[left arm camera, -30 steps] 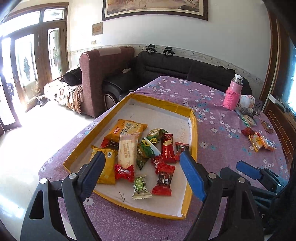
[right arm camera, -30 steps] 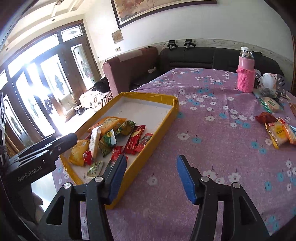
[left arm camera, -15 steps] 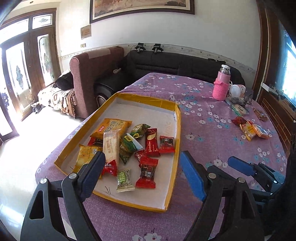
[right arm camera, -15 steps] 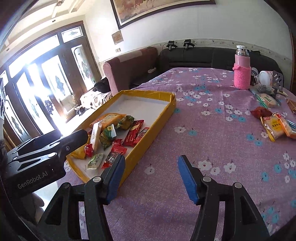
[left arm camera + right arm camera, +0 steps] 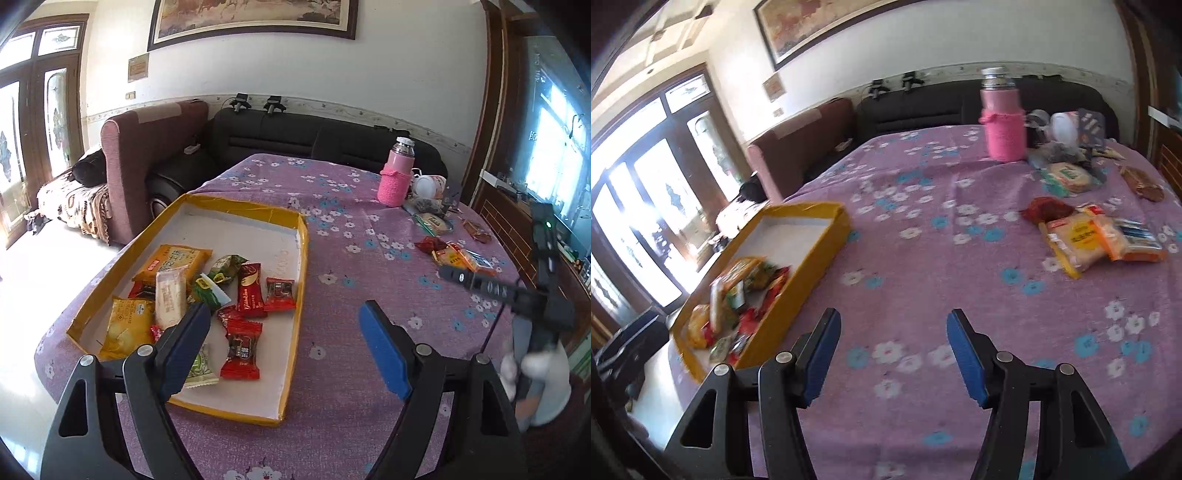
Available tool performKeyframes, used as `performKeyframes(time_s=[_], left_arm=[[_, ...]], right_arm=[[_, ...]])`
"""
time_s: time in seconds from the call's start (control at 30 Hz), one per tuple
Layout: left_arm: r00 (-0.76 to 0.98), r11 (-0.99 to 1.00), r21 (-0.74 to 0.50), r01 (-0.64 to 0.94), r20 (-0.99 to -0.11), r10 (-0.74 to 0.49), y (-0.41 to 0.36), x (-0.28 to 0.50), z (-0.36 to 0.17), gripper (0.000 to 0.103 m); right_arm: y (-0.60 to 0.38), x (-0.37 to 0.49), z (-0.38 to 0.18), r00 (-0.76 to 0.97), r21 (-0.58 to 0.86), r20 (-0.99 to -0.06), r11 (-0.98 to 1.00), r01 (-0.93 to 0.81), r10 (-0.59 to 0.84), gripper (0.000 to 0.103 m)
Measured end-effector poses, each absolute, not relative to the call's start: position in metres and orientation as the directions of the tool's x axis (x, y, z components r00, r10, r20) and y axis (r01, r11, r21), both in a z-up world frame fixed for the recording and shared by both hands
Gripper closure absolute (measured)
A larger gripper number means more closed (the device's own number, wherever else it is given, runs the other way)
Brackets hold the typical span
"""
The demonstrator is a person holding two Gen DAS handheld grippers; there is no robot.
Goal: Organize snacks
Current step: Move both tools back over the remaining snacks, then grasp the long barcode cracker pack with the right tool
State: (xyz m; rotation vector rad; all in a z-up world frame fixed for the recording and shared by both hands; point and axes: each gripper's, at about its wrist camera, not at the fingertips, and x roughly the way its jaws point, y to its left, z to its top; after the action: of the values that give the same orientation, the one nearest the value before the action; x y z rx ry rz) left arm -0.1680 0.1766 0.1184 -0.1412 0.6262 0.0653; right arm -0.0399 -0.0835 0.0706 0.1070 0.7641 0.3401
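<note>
A yellow-rimmed shallow box [image 5: 303, 251] lies on the purple flowered tablecloth and holds several wrapped snacks [image 5: 243, 291]; it also shows in the right wrist view [image 5: 827, 243]. More loose snacks [image 5: 1082, 236] lie on the cloth at the right, also in the left wrist view [image 5: 458, 258]. My left gripper [image 5: 284, 343] is open and empty above the box's near right edge. My right gripper [image 5: 892, 354] is open and empty above bare cloth, well short of the loose snacks. The right gripper's body shows in the left wrist view [image 5: 517, 295].
A pink bottle [image 5: 1003, 122] stands at the far side of the table with a white cup [image 5: 1063, 127] and small clutter beside it. Sofas stand beyond the table's far edge [image 5: 295, 140]. Glass doors are at the left.
Both grippers have swung to the right across the table. The right one has moved forward toward the loose snacks; the box has slid to the left of both views. Both stay open.
</note>
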Motion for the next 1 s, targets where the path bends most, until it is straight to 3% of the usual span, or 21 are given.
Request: performKeyframes(time_s=[0.2, 0.47, 0.5, 0.57, 0.6, 0.7, 0.73, 0.77, 0.87, 0.93, 1.0], left_arm=[[0.807, 0.992, -0.118, -0.048, -0.590, -0.031, 0.162, -0.160, 0.113, 0.020], [0.788, 0.990, -0.131, -0.054, -0.614, -0.038, 0.164, -0.148, 0.104, 0.020], [0.785, 0.989, -0.137, -0.056, -0.618, -0.041, 0.165, -0.148, 0.103, 0.020], [0.781, 0.988, -0.146, -0.057, -0.623, -0.047, 0.168, -0.147, 0.100, 0.020], [0.779, 0.987, -0.147, -0.058, -0.625, -0.047, 0.169, -0.146, 0.099, 0.020], [0.774, 0.985, -0.165, -0.055, -0.630, -0.062, 0.171, -0.141, 0.095, 0.020], [0.770, 0.984, -0.174, -0.049, -0.634, -0.073, 0.171, -0.139, 0.094, 0.020], [0.764, 0.983, -0.181, -0.041, -0.639, -0.086, 0.170, -0.137, 0.092, 0.020], [0.756, 0.982, -0.187, -0.014, -0.644, -0.112, 0.164, -0.137, 0.090, 0.020], [0.755, 0.983, -0.186, 0.001, -0.645, -0.123, 0.161, -0.138, 0.091, 0.020], [0.752, 0.981, -0.192, 0.016, -0.645, -0.138, 0.159, -0.138, 0.091, 0.020]], right_arm=[[-0.170, 0.056, 0.074, 0.700, 0.214, -0.693, 0.976, -0.028, 0.172, 0.039], [-0.162, 0.153, 0.046, 0.624, 0.296, -0.750, 0.955, 0.018, 0.221, 0.040], [-0.159, 0.162, 0.039, 0.606, 0.291, -0.766, 0.956, 0.027, 0.216, 0.042], [-0.147, 0.174, 0.025, 0.560, 0.256, -0.805, 0.966, 0.031, 0.196, 0.057], [-0.139, 0.174, 0.023, 0.554, 0.215, -0.814, 0.977, 0.010, 0.173, 0.059], [-0.111, 0.158, 0.021, 0.474, 0.265, -0.827, 0.953, -0.145, 0.302, 0.068], [-0.098, 0.147, 0.021, 0.432, 0.273, -0.834, 0.937, -0.218, 0.343, 0.081], [-0.086, 0.134, 0.020, 0.386, 0.284, -0.841, 0.917, -0.281, 0.379, 0.085], [-0.061, 0.088, 0.022, 0.209, 0.403, -0.823, 0.803, -0.439, 0.527, 0.083], [-0.072, 0.064, 0.042, 0.259, 0.412, -0.785, 0.787, -0.460, 0.562, 0.084], [-0.103, 0.056, 0.056, 0.354, 0.434, -0.747, 0.816, -0.381, 0.562, 0.072]])
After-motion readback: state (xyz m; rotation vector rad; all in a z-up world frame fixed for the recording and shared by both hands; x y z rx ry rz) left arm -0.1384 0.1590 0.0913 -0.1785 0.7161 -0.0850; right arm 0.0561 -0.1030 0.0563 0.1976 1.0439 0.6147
